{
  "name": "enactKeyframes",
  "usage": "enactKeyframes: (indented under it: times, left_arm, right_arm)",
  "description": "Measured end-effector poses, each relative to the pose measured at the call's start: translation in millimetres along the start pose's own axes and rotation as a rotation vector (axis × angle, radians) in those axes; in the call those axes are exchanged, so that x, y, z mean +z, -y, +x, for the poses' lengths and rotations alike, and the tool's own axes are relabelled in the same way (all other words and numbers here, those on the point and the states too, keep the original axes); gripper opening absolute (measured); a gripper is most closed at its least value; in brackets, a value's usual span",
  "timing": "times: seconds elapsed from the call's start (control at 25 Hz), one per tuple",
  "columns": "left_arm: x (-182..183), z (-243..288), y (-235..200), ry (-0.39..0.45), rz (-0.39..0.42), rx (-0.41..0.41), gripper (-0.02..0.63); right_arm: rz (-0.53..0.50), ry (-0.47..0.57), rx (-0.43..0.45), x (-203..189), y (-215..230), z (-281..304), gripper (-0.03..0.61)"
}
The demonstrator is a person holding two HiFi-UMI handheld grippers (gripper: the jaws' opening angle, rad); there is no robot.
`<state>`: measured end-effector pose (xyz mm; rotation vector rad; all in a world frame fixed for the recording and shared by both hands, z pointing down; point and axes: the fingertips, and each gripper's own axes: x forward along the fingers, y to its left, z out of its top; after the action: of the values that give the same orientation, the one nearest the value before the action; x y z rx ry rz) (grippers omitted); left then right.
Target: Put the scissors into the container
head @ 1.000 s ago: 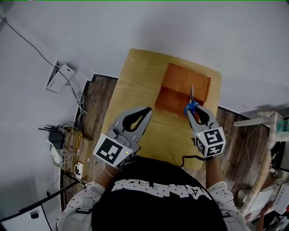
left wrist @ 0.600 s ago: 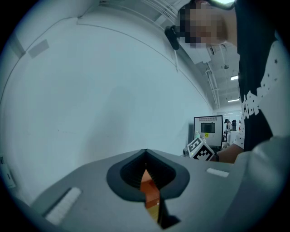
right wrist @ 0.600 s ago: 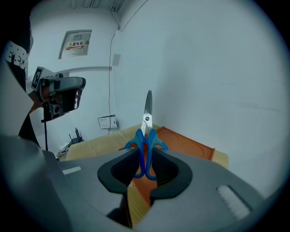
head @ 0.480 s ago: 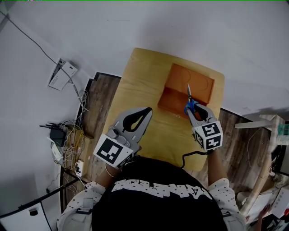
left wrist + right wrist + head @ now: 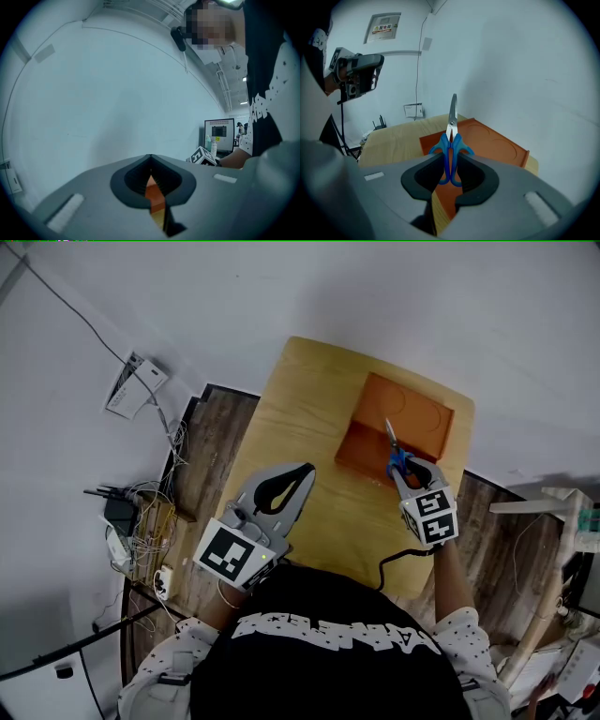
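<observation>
Blue-handled scissors [image 5: 450,140]: pinched at the handles by the right gripper [image 5: 450,164], blades closed and pointing away, held over the container's near edge.
Orange container [image 5: 417,413]: open tray on the far right part of the wooden table [image 5: 300,418].
Left gripper [image 5: 151,159]: jaws pressed together on nothing, over the table's near edge, well apart from the container.

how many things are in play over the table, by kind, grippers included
scissors: 1
container: 1
grippers: 2, the left gripper and the right gripper
total: 4
</observation>
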<state>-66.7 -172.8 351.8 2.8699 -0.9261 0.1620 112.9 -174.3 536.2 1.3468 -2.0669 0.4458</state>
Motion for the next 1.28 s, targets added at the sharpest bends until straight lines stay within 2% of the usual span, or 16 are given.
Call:
enactKeyframes:
  times: [0.68,0.84,0.96,1.08,1.28]
  left_arm:
    - [-4.0,-20.7,-17.7,-0.003,-0.004,0.055,0.0]
    - [-2.3,-23.3,-19.1,0.023,-0.005,0.055,0.0]
    - [-4.5,-24.4,-20.9,0.0,-0.007,0.066,0.0]
    - [-2.5,-24.6,-19.7,0.036,-0.009,0.057,0.0]
    - [-3.1,-25.1,-21.2,0.014,-0.01,0.067,0.0]
  right_arm:
    - [-0.146,-0.169,0.024,-23.0,-4.8,27.6,0.103]
    - [-0.153,-0.195,0.026,-28.5,-3.2,33.3,0.103]
    - [-0.163,-0.207,0.03,-31.1,-2.0,36.6,0.103]
    - [-0.172,-0.23,0.038,-36.2,-2.9,40.9,0.103]
    - [-0.19,-0.268,0.04,-41.9,-1.0,46.3,0.104]
